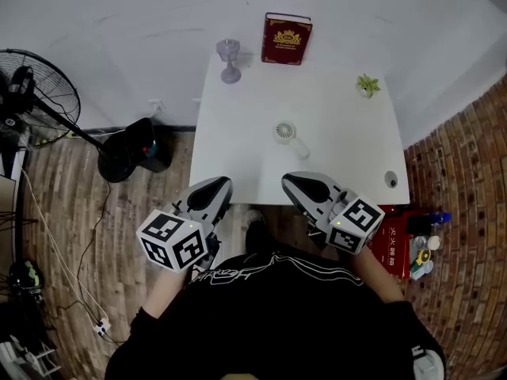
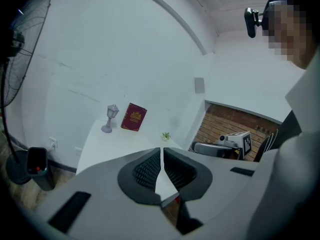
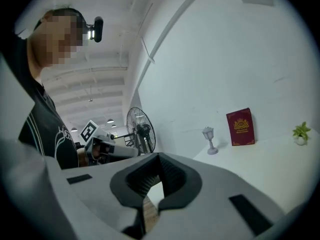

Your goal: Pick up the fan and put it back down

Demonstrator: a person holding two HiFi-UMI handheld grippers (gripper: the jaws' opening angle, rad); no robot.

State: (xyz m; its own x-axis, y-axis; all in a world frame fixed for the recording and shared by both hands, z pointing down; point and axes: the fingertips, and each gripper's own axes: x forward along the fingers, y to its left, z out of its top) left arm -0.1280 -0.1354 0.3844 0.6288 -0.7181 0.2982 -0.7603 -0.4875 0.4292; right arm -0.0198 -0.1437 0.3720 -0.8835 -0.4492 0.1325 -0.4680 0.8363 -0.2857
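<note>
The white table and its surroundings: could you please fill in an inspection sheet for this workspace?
Surface: white table, set against the wall, mostly bare.
Job's things: small white fan lying near the table's middle, untouched.
Clutter: red book and grey lantern ornament at the far edge; small potted plant far right; small dark thing near the right front corner, too small to identify.
Grippers: left tongs and right tongs both shut and empty, at the table's near edge, clear of the fan.
Cables: white cable trailing over the wooden floor at left.
Surroundings: pedestal fan, black bin, red box at right.
</note>
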